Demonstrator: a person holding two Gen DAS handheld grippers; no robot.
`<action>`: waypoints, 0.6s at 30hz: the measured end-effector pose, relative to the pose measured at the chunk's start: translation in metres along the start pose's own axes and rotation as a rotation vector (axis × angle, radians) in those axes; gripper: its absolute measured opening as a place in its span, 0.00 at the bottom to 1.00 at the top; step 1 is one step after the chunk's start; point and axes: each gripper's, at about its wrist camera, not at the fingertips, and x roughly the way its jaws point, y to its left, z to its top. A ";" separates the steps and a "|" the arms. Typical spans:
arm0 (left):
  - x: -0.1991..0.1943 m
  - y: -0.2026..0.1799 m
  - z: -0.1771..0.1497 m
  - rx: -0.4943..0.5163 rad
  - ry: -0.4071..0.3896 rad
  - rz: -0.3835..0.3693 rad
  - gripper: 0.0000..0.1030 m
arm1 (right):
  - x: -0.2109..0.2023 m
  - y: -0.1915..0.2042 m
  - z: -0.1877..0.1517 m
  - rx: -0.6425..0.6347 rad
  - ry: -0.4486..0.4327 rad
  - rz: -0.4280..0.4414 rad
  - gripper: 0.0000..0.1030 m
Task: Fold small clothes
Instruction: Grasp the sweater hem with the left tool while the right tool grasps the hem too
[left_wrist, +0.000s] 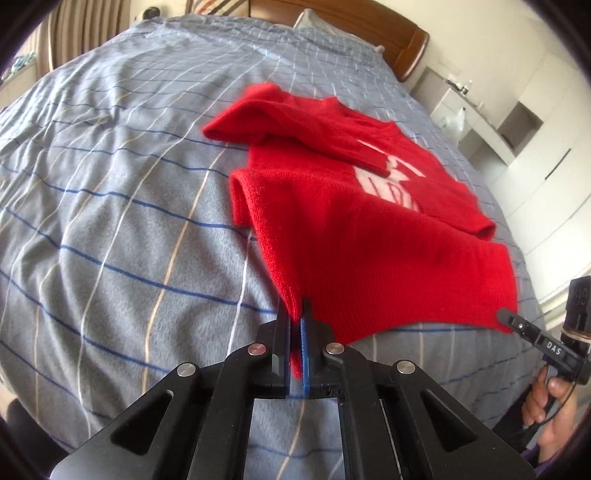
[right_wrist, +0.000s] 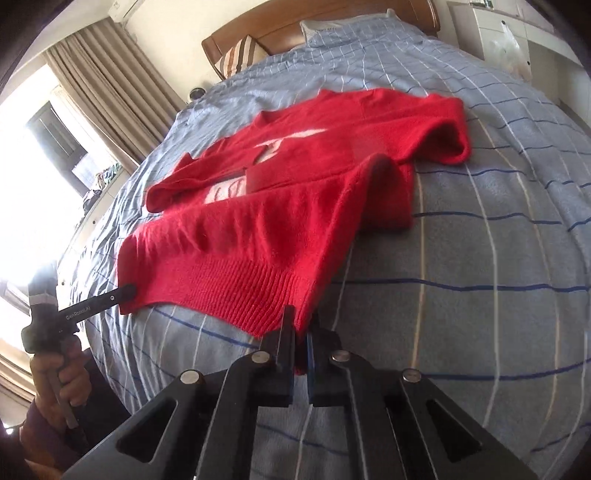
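Two tools (left_wrist: 298, 314) (right_wrist: 303, 320) pinching one sweater (left_wrist: 369, 236) (right_wrist: 266, 229) hem

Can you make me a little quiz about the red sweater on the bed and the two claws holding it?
1. True or false: the left claw is shut on a bottom corner of the red sweater.
2. What is the right claw gripping? A) a pillow B) the sweater's ribbed hem C) a curtain
3. Fill in: the sweater lies on a grey-blue ____ blanket.

Key:
1. True. Red knit sits pinched between its fingers.
2. B. It holds the other bottom corner, at the ribbed hem.
3. Striped, with white, tan and dark blue lines crossing it.
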 end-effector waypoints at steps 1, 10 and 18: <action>-0.013 -0.001 -0.004 0.018 0.005 -0.012 0.02 | -0.014 0.001 -0.004 0.001 0.003 0.009 0.04; -0.015 -0.009 -0.057 0.173 0.110 0.129 0.02 | -0.021 -0.006 -0.059 0.051 0.167 -0.070 0.04; 0.012 0.007 -0.072 0.132 0.115 0.169 0.02 | 0.009 -0.026 -0.074 0.091 0.178 -0.113 0.03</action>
